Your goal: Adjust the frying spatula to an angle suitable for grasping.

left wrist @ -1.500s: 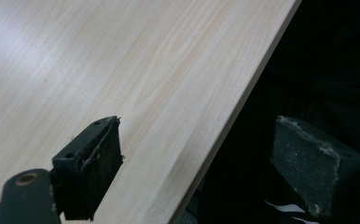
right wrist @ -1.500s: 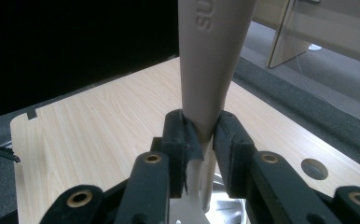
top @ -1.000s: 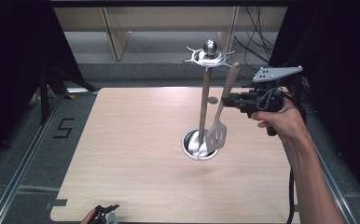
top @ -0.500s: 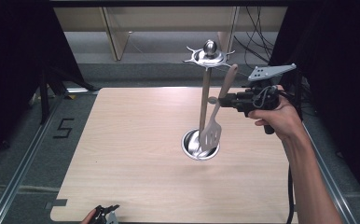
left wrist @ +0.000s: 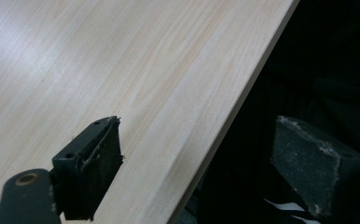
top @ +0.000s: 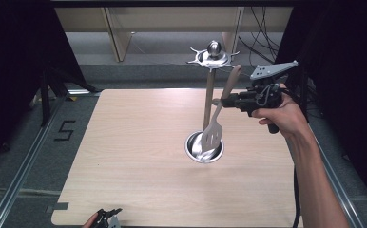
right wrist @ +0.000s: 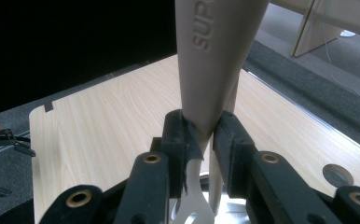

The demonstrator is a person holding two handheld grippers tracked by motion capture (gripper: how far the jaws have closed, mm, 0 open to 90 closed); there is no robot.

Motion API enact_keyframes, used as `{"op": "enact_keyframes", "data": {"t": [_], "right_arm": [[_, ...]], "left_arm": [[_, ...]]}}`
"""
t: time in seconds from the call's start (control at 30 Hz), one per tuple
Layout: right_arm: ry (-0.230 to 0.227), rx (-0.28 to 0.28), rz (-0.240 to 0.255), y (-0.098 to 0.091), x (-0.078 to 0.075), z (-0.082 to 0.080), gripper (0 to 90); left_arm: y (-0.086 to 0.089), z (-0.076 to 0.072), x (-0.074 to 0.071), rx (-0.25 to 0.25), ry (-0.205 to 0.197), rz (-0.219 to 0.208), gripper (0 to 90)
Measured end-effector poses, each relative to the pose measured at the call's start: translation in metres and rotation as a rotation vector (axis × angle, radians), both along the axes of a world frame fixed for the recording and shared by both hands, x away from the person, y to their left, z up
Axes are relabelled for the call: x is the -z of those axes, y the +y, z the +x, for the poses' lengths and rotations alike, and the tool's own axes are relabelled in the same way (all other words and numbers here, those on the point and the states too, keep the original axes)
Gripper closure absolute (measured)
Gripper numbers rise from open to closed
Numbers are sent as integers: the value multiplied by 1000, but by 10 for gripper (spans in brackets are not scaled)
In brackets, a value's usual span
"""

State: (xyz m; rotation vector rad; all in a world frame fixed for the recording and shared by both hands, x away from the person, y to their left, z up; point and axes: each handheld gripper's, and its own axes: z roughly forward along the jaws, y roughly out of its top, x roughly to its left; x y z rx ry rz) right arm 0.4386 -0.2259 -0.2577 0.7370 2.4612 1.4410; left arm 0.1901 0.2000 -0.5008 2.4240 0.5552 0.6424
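My right gripper [top: 225, 101] is clamped on the one spatula [top: 218, 118], its jaws pinched on the lower part of the beige handle, as the right gripper view confirms with the handle [right wrist: 215, 60] wedged between both pads. The spatula hangs tilted, handle end up and to the right, slotted blade down, just beside the post of the single utensil stand [top: 209, 95]; whether it touches the post I cannot tell. The blade sits over the stand's round metal base [top: 196, 148], which rests on the desk [top: 134, 142] right of centre, nearer the far edge than the near one. The stand's hooked top ring [top: 213, 56] carries nothing I can make out. My left gripper [left wrist: 197, 168] is at the desk's near edge, jaws apart and holding nothing, one over the wood, one past the edge. Count: one spatula, one stand, two grippers.
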Motion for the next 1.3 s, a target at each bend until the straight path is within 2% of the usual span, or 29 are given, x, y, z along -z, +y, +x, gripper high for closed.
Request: {"op": "enact_keyframes", "data": {"t": [0.13, 0.17, 0.2, 0.27, 0.3, 0.37, 0.4, 0.43, 0.47, 0.5, 0.53, 0.6, 0.73, 0.77, 0.8, 0.93, 0.97, 1.0, 1.03, 1.07, 1.13, 1.2, 1.23, 1.27, 1.3], "right_arm": [[2, 14, 4, -1, 1, 1, 745], [-6, 30, 25, -1, 3, 1, 739], [5, 44, 45, 0, 4, -1, 735], [-17, 40, 48, -2, 4, 0, 727], [-6, 57, 48, -2, 4, -3, 716], [-5, 53, 43, -3, 3, -3, 702], [-7, 83, 65, -3, 2, -5, 685], [-21, 80, 47, -4, 1, -5, 682], [-12, 95, 46, -4, 0, -7, 681], [-30, 104, 45, -4, 0, -8, 682], [-23, 90, 33, -4, -1, -9, 682], [-39, 99, 12, -4, -2, -10, 682], [-35, 112, 23, -4, -3, -12, 696], [-56, 124, 29, -3, -2, -13, 707], [-43, 122, 10, -3, -4, -14, 718], [-46, 127, 11, 0, -4, -15, 727], [-56, 133, 20, 2, -3, -14, 727], [-66, 127, 3, 2, -4, -13, 726], [-39, 127, 8, 2, -4, -14, 724], [-36, 129, 8, 2, -5, -14, 720], [-61, 131, 11, 3, -3, -14, 670], [-44, 138, 16, 2, -3, -16, 587], [-31, 156, 37, 2, -2, -18, 544], [-31, 156, 37, 2, -2, -18, 544], [-27, 183, 51, 0, -2, -21, 510]], "left_arm": [[0, -1, 0, -9, -18, 9, 152], [0, -1, -1, -9, -19, 7, 152], [-1, 0, 0, 1, -6, 2, 152], [0, -1, -1, -4, -14, 7, 152], [0, -1, -1, 1, -3, 2, 152], [0, -1, -1, -1, -6, 4, 152], [-1, 0, 0, 7, 5, -1, 152], [0, -1, -1, -2, -5, 4, 152], [0, -1, -1, -2, -5, 3, 152], [0, -1, -1, -2, -4, 2, 152], [0, -1, -1, -1, -3, 1, 152], [-1, 0, 1, 9, 14, -6, 152], [0, -1, -1, -1, -4, 1, 152], [0, -1, -1, -2, -3, 0, 152], [0, -1, -1, -1, -5, 2, 152], [-1, 0, 1, -4, -5, 6, 152], [0, -1, -1, 1, -1, 1, 152], [0, -1, -1, -1, -4, 4, 152], [0, -1, 0, -1, -2, 3, 152], [0, -1, 0, -2, -3, 3, 152], [0, -1, -1, -1, -4, 2, 152], [0, -1, -1, 1, -4, 2, 152], [0, -1, -1, -6, -9, 6, 152], [0, -1, -1, -6, -9, 6, 152], [1, 0, -1, -7, -8, 6, 152]]}}
